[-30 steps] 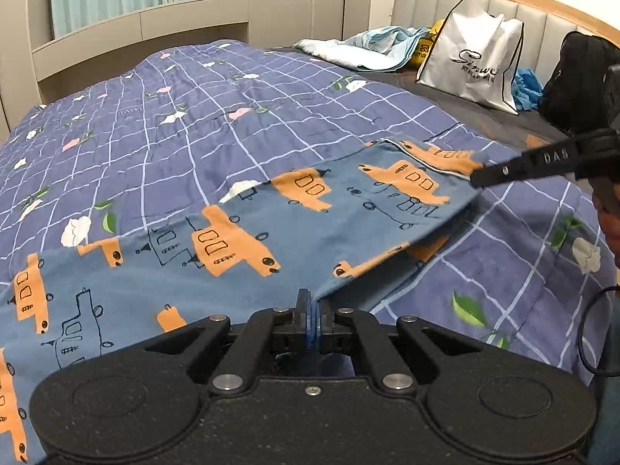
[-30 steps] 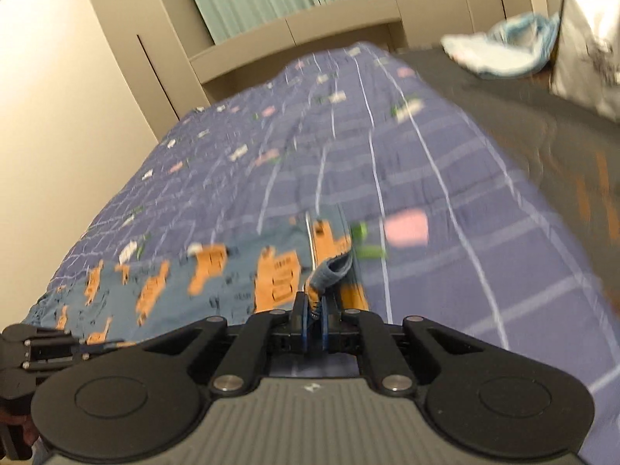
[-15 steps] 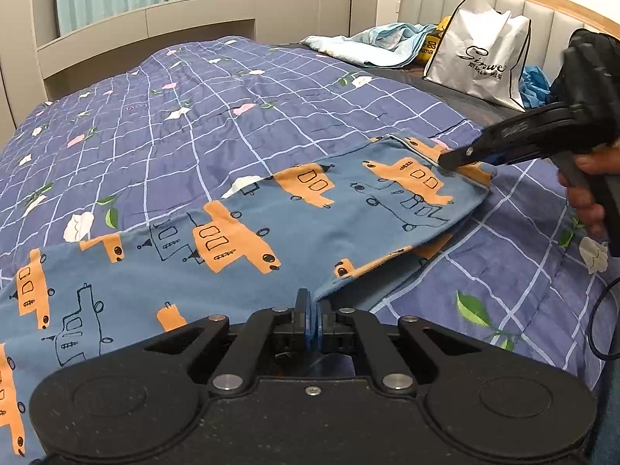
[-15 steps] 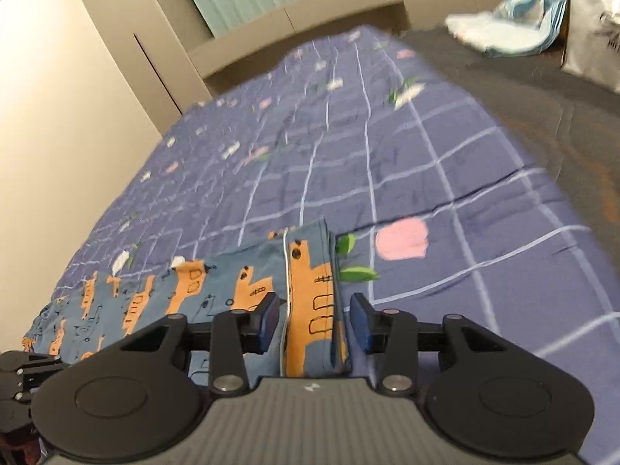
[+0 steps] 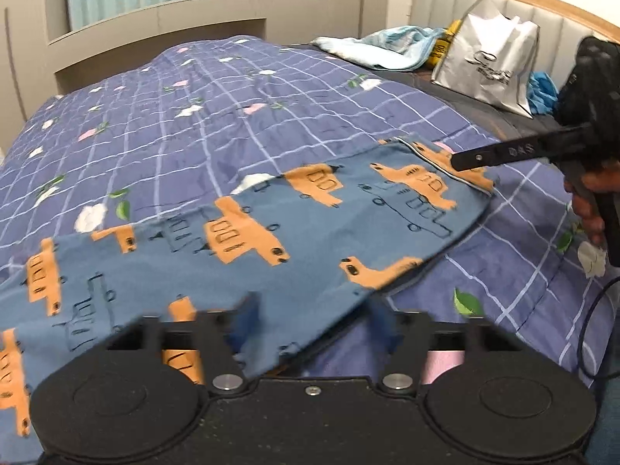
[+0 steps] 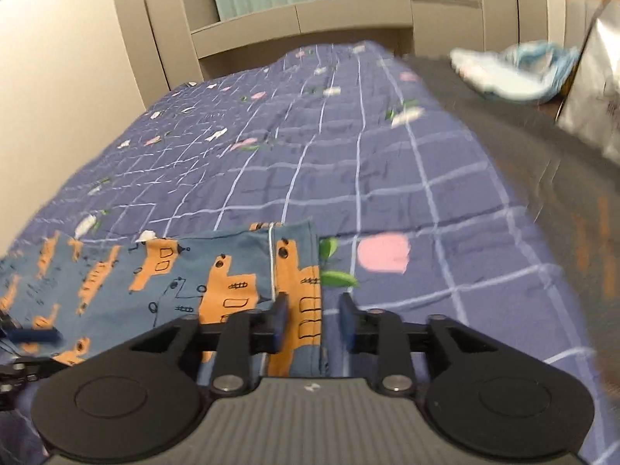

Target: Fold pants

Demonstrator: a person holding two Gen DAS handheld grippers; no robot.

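Blue pants (image 5: 271,240) flat on quilt (image 5: 186,116), left gripper (image 5: 314,321) and right gripper (image 6: 313,321) wide apart, empty.

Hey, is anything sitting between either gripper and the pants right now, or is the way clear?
Nothing visible blocks either one. The left gripper is open over the near edge of the pants, and the right gripper is open over the hem. The shopping bag and the light blue cloth lie farther up the bed.

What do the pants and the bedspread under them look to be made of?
The pants look like thin woven cotton, matte: they lie limp with soft creases and a printed vehicle pattern. The bedspread looks like a padded, quilted cotton or polyester cover, matte too: stitched grid lines pucker its surface. The fibre of either cannot be told for sure.
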